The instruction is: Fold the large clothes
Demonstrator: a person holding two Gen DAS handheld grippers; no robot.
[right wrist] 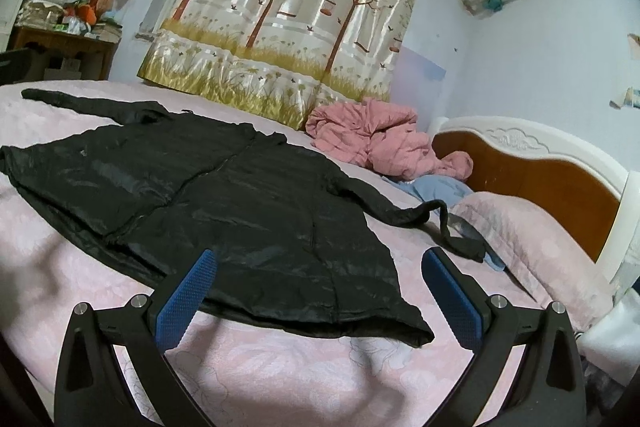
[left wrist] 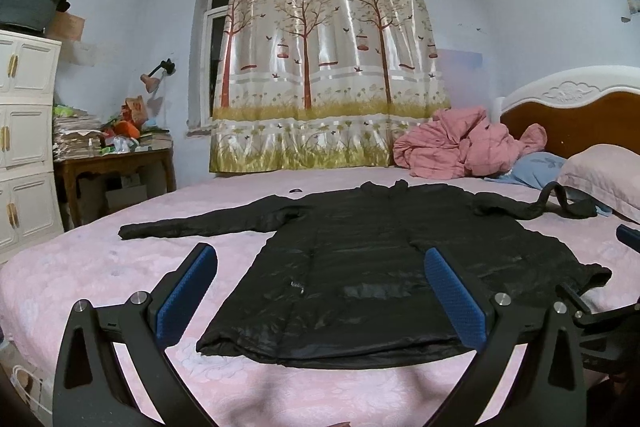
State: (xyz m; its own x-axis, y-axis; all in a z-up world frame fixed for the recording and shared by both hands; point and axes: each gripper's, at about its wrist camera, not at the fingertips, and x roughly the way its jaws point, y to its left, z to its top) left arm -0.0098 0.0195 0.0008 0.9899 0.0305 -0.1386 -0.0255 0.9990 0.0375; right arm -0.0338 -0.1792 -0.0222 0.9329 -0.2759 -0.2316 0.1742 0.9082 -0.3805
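The bed (left wrist: 100, 267) fills most of what I see, its pink cover bare around one black coat (left wrist: 360, 267) spread flat in the middle, hem toward me, both sleeves stretched out sideways. I judge nothing folded yet: every fold is left to do. Beyond it, near the headboard, lie one crumpled pink quilt (left wrist: 452, 143) and one pillow (left wrist: 600, 175). My left gripper (left wrist: 320, 295) and right gripper (right wrist: 320, 295) hang just short of the hem, each spread wide and holding nothing, two blue pads apiece
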